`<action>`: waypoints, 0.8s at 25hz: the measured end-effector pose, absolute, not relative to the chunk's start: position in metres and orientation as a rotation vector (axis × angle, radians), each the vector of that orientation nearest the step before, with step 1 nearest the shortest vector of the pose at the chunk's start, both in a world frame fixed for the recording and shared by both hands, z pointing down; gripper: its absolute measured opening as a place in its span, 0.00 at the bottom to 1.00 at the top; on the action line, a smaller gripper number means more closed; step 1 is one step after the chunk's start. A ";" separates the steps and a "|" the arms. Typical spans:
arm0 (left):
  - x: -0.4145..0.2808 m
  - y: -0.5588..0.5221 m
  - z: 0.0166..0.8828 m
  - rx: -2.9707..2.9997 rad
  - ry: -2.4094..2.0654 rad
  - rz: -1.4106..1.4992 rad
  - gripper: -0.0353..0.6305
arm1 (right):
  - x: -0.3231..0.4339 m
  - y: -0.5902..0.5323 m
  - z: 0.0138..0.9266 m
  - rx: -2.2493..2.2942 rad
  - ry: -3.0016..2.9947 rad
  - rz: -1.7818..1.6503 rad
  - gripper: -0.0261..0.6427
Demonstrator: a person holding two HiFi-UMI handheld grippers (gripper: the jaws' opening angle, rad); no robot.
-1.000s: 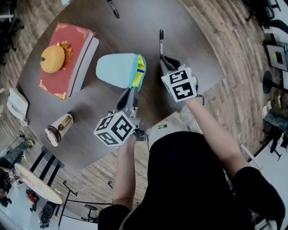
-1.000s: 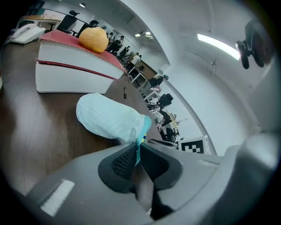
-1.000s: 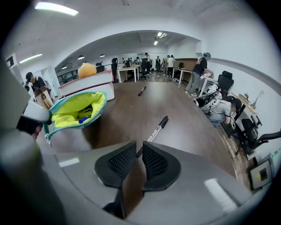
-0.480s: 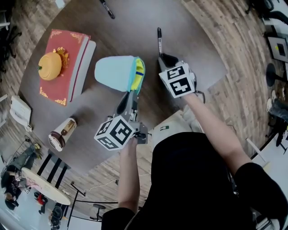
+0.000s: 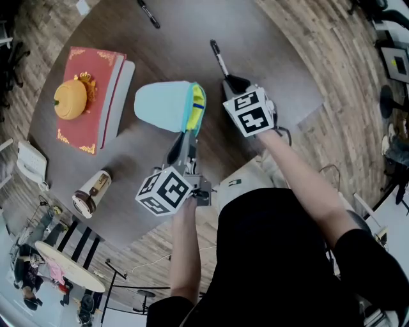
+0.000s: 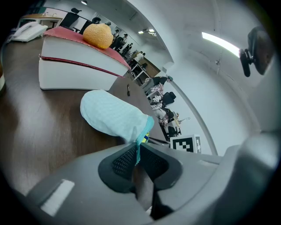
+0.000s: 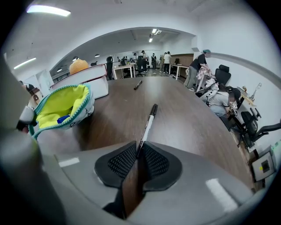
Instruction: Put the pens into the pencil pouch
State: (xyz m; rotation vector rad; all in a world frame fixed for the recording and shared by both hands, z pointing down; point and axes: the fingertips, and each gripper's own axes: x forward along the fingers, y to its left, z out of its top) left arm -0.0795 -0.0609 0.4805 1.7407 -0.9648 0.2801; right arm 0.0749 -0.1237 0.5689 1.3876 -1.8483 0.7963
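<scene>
Left hand-held gripper [image 6: 137, 156]: jaws narrow, pinched on the teal rim of the pouch [image 6: 112, 115]. The pouch lies on its side on the counter [image 5: 255, 38], yellow-lined mouth turned toward the right hand-held gripper [image 7: 138, 158]. Right hand-held gripper: jaws nearly together, clamped on one end of a pen [image 7: 147, 123], whose barrel juts out over the counter, away from the person and just beside the pouch mouth. Blue item [image 7: 64, 118]: already inside the pouch. Far pen [image 5: 147, 13]: loose near the counter's far edge, well apart. Book [image 5: 96, 89] and cup [image 5: 89, 191]: to the left, not involved. Step in hand, as judged: bringing the pen to the pouch. Handling note: keep the rim lifted so the mouth stays open. Swing the pen's free end round to the opening and feed it in at a shallow angle. Release only once most of the barrel is inside, since an end grip lets the pen pivot.
</scene>
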 end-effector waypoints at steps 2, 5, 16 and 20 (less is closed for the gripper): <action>-0.079 -0.062 0.481 1.740 -0.964 0.281 0.09 | 0.076 -0.125 0.570 1.387 -1.845 0.799 0.11; -0.079 -0.061 0.481 1.736 -0.967 0.275 0.09 | 0.077 -0.125 0.570 1.388 -1.845 0.800 0.11; -0.081 -0.063 0.477 1.734 -0.970 0.250 0.09 | 0.080 -0.126 0.570 1.378 -1.825 0.802 0.11; -0.083 -0.063 0.477 1.734 -0.973 0.242 0.09 | 0.078 -0.124 0.570 1.373 -1.825 0.812 0.11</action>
